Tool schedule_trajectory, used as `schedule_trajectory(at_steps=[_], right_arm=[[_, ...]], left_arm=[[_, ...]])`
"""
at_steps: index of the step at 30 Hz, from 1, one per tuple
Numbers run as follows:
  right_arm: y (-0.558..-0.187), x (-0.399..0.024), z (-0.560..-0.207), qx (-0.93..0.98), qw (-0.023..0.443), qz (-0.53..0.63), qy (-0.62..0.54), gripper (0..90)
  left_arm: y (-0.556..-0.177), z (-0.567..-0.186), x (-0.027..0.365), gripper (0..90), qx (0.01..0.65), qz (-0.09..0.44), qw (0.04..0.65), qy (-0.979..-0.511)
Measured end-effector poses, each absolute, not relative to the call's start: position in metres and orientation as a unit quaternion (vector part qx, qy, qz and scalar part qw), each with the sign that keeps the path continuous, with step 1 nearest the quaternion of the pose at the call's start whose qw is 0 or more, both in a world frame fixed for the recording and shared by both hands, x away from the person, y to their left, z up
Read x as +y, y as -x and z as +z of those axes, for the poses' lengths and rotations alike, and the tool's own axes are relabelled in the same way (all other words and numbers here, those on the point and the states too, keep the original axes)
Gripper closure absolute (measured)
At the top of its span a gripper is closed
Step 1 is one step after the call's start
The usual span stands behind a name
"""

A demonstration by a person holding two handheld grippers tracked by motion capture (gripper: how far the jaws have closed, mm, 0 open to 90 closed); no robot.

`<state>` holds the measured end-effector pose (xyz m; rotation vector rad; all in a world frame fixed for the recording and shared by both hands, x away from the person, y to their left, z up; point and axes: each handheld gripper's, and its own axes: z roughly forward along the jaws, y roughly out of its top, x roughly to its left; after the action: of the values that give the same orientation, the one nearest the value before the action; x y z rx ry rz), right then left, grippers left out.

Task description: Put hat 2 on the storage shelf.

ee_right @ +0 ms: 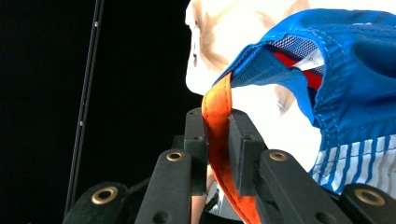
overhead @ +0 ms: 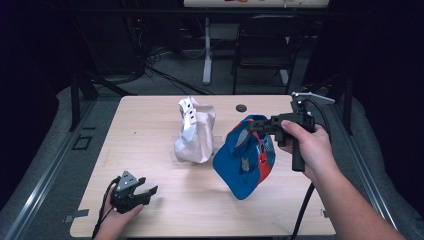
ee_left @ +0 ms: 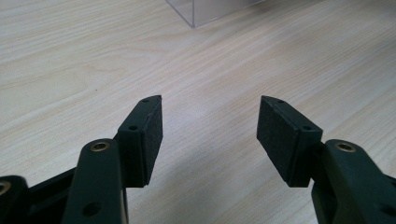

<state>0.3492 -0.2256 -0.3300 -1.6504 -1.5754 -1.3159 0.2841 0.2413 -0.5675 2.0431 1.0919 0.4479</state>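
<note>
A blue cap with red-orange panels hangs over the right half of the table, lifted off the wood. My right gripper is shut on its orange strap, which runs down between the two black jaws of the right gripper. The blue cap fills the upper right of the right gripper view. My left gripper rests low at the front left of the table. In the left gripper view the left gripper stands open, with bare wood between its pads.
A cream-white cap stands upright at the table's middle on a clear plastic stand, just left of the blue cap. A small dark round disc lies near the far edge. A chair and table legs stand beyond the table.
</note>
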Motion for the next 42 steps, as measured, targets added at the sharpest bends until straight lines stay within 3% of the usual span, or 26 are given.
schedule_trajectory(at_steps=[14, 34, 42], right_arm=[[-0.374, -0.235, -0.302, -0.547, 0.217, -0.514, 0.624, 79.3], [-0.415, -0.222, -0.306, -0.488, 0.160, -0.547, 0.661, 79.4], [-0.419, -0.235, -0.311, -0.469, 0.135, -0.546, 0.680, 79.4]], left_arm=[[-0.284, -0.567, 0.242, 41.2, 0.428, 0.177, 0.382, -0.800], [-0.286, -0.568, 0.243, 41.3, 0.425, 0.176, 0.383, -0.801], [-0.286, -0.568, 0.243, 41.3, 0.427, 0.175, 0.382, -0.801]])
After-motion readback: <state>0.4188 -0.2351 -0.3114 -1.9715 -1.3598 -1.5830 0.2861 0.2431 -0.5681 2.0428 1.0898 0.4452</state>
